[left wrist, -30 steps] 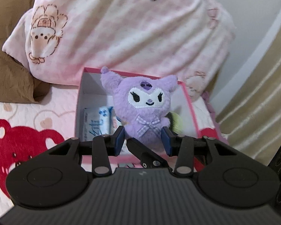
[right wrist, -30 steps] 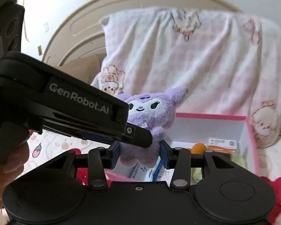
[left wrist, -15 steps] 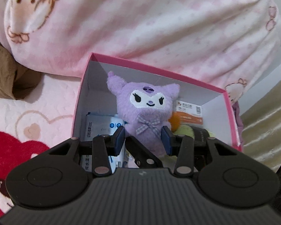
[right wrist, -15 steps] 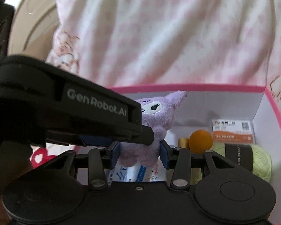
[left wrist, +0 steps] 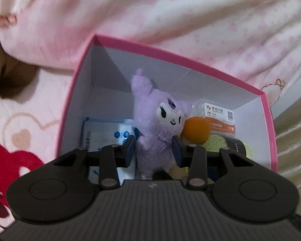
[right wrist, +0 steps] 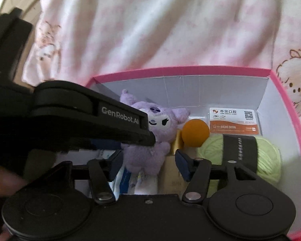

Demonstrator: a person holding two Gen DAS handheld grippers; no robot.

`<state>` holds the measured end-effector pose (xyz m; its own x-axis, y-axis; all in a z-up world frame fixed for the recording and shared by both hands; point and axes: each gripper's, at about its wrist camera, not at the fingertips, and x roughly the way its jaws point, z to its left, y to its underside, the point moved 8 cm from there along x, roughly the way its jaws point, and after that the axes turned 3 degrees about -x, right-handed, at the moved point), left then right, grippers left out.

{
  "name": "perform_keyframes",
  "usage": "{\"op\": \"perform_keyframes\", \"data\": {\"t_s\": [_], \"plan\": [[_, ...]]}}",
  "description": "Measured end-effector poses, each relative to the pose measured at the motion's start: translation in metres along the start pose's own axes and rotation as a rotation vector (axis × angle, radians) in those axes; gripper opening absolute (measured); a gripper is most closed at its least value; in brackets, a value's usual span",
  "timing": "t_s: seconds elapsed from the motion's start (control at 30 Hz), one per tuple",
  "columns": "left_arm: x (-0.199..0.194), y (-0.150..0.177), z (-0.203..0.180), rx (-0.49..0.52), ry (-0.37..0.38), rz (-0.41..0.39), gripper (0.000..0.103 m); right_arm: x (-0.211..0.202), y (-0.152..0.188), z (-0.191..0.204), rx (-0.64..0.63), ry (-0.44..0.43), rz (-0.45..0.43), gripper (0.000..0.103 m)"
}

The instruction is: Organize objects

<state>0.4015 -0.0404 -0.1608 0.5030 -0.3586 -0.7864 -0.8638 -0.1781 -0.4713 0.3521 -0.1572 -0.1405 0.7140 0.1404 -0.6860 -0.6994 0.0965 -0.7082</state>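
Note:
A purple plush toy [left wrist: 160, 128] stands tilted inside the pink box [left wrist: 170, 54], leaning toward an orange ball [left wrist: 196, 129]. My left gripper [left wrist: 154, 150] has its pads on either side of the plush's body with small gaps, jaws open. In the right wrist view the plush [right wrist: 150, 140] sits in the box [right wrist: 180, 71] between the pads of my right gripper [right wrist: 148, 165], whose jaws are wide open and clear of it. The left gripper's body [right wrist: 74, 126] crosses in front of the plush from the left.
The box also holds a blue-and-white packet [left wrist: 104, 134], an orange-and-white card box [right wrist: 233, 120], green yarn with a black band [right wrist: 250, 156] and a tan box [right wrist: 172, 172]. A pink blanket [left wrist: 170, 10] lies behind; patterned bedding [left wrist: 20, 132] lies to the left.
Both grippers lowered the plush into the box. The jaws of both have opened, and the plush now tilts to the right against the orange ball.

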Motion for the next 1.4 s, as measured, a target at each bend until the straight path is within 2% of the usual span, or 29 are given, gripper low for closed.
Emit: {"op": "perform_keyframes", "data": {"t_s": [0.13,0.3,0.5,0.7,0.8,0.9,1.03,1.13,1.2,1.3,1.4], "plan": [[-0.027,0.009,-0.007,0.073,0.006,-0.053,0.049,-0.029,0.011,-0.005,0.003,-0.032,-0.039,0.064],[-0.059,0.028,-0.006,0.027,0.082,-0.005,0.051,-0.059,0.027,-0.008,0.009,-0.065,-0.083,0.064],[-0.111,0.049,-0.009,0.075,0.054,-0.017,0.055,-0.106,0.017,0.002,-0.003,-0.115,-0.117,0.065],[-0.164,0.058,-0.014,0.135,0.019,-0.033,0.058,-0.157,0.014,0.022,-0.115,-0.145,-0.145,0.067],[-0.188,0.063,-0.014,0.174,-0.016,-0.036,0.061,-0.177,0.01,0.028,-0.162,-0.131,-0.169,0.069],[-0.208,0.071,-0.013,0.191,-0.017,-0.029,0.063,-0.197,0.01,0.03,-0.177,-0.114,-0.187,0.071],[-0.231,0.081,-0.015,0.219,-0.033,-0.053,0.067,-0.219,0.019,0.031,-0.197,-0.073,-0.169,0.073],[-0.242,0.088,-0.013,0.196,-0.039,-0.074,0.074,-0.229,0.024,0.031,-0.211,-0.023,-0.158,0.075],[-0.247,0.092,-0.011,0.167,-0.042,-0.084,0.085,-0.234,0.026,0.031,-0.208,-0.015,-0.159,0.077],[-0.252,0.1,-0.009,0.143,-0.036,-0.076,0.093,-0.242,0.031,0.03,-0.21,0.006,-0.161,0.079],[-0.253,0.106,-0.005,0.129,-0.032,-0.078,0.096,-0.247,0.035,0.028,-0.199,0.031,-0.146,0.083]]}}
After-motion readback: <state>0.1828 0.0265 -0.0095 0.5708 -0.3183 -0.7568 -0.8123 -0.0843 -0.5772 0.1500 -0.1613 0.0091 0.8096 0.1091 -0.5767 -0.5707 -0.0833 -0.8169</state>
